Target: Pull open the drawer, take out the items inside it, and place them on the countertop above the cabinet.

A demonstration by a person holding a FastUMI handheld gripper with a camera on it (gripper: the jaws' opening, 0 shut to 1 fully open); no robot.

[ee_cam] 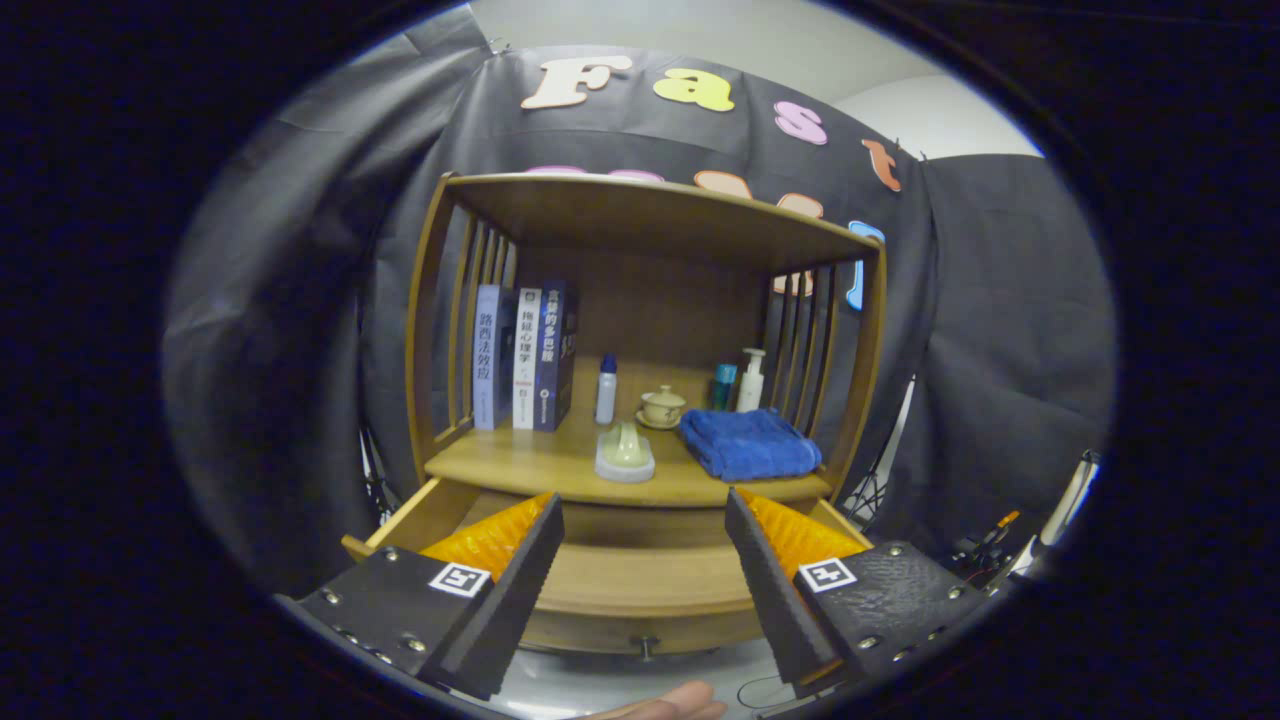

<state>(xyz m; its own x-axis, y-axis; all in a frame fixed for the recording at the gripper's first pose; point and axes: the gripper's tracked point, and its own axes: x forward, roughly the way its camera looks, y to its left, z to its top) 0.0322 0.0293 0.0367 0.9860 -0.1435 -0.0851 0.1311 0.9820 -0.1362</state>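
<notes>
A wooden cabinet (430, 330) stands ahead of me with its drawer (640, 585) pulled out toward me. The part of the drawer's inside that shows between my fingers is bare wood. My gripper (645, 520) hangs above the drawer, open, with nothing between its fingers. On the countertop (530, 465) above the drawer lie a folded blue towel (750, 445) and a pale green piece on a white base (625, 455), both just beyond my fingertips. The drawer's small knob (648, 648) points toward me on its front panel.
Further back on the countertop stand three books (523, 357), a white bottle with a blue cap (606, 389), a small lidded cup on a saucer (661, 406), a teal bottle (724, 385) and a pump bottle (751, 380). A fingertip (670, 703) shows below the drawer.
</notes>
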